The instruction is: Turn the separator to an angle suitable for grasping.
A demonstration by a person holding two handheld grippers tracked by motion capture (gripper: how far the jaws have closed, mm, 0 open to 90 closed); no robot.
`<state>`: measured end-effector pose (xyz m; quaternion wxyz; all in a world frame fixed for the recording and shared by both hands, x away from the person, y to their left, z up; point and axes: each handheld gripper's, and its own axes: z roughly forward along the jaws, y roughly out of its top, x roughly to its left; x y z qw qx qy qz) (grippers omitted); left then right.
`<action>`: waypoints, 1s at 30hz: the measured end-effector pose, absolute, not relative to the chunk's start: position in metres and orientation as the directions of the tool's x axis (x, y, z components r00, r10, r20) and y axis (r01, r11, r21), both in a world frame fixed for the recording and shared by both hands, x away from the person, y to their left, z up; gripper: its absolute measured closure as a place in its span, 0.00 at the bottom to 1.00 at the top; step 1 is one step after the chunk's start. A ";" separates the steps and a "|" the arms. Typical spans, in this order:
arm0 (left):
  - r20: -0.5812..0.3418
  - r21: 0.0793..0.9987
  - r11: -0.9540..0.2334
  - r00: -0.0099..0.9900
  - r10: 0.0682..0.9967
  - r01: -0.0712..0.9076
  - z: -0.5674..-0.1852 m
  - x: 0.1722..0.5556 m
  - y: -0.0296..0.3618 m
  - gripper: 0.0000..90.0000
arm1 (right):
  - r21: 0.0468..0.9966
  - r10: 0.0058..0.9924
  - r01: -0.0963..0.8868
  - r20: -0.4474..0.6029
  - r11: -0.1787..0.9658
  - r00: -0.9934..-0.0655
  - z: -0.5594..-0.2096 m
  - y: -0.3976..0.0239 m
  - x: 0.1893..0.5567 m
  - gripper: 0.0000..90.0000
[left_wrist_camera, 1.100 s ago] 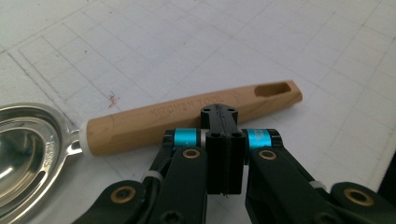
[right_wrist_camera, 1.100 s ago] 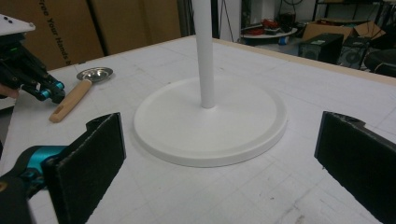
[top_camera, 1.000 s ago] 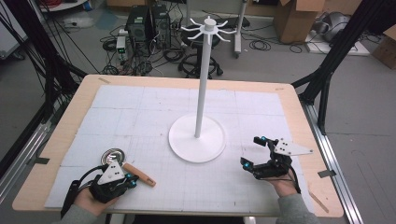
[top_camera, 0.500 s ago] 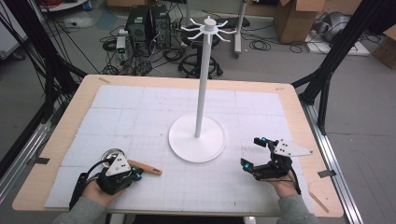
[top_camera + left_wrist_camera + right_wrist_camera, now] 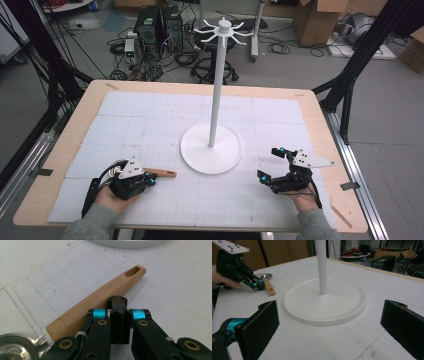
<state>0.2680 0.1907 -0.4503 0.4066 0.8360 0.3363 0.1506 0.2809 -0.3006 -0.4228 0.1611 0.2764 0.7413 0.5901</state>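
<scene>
A kitchen tool with a wooden handle (image 5: 162, 173) (image 5: 100, 297) and a metal head (image 5: 15, 347) lies flat on the white mat at the front left. My left gripper (image 5: 150, 178) (image 5: 117, 300) is low over the mat with its jaws pressed together and nothing between them. The handle runs along its left side and passes under it. My right gripper (image 5: 267, 163) (image 5: 332, 325) rests at the front right with its jaws wide apart and empty, facing the white stand (image 5: 210, 147) (image 5: 324, 305). The right gripper view also shows the left gripper (image 5: 258, 285) beside the handle (image 5: 269, 287).
The stand's round base sits mid-table and its thin pole (image 5: 216, 100) rises to a crown of hooks (image 5: 222, 29). The gridded white mat (image 5: 150, 115) covers a wooden table (image 5: 320, 120). Cables, computers and boxes lie on the floor behind.
My left gripper has slid to the right, still shut. The wooden handle has swung and shifted right with it and now lies nearly level. The right gripper has stayed put.
</scene>
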 end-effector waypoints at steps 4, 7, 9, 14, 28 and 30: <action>-0.007 0.785 -0.442 0.719 0.695 0.435 -0.451 0.274 0.189 1.00 | 0.964 0.599 0.220 0.090 0.148 -0.796 -0.423 -0.301 0.281 0.01; 0.005 0.784 -0.444 0.712 0.703 0.433 -0.451 0.278 0.186 1.00 | 0.964 0.598 0.223 0.093 0.146 -0.796 -0.423 -0.301 0.281 0.01; 0.009 0.785 -0.442 0.705 0.709 0.435 -0.450 0.281 0.185 1.00 | 0.964 0.599 0.221 0.089 0.149 -0.796 -0.423 -0.301 0.281 0.01; 0.030 0.787 -0.446 0.696 0.717 0.425 -0.451 0.287 0.181 1.00 | 0.965 0.599 0.218 0.090 0.144 -0.796 -0.422 -0.301 0.281 0.01; 0.032 0.796 -0.430 0.681 0.732 0.426 -0.450 0.295 0.181 1.00 | 0.965 0.599 0.217 0.088 0.147 -0.796 -0.422 -0.302 0.280 0.01; 0.008 0.817 -0.397 0.681 0.733 0.419 -0.445 0.293 0.185 1.00 | 0.964 0.600 0.220 0.090 0.147 -0.795 -0.422 -0.302 0.279 0.01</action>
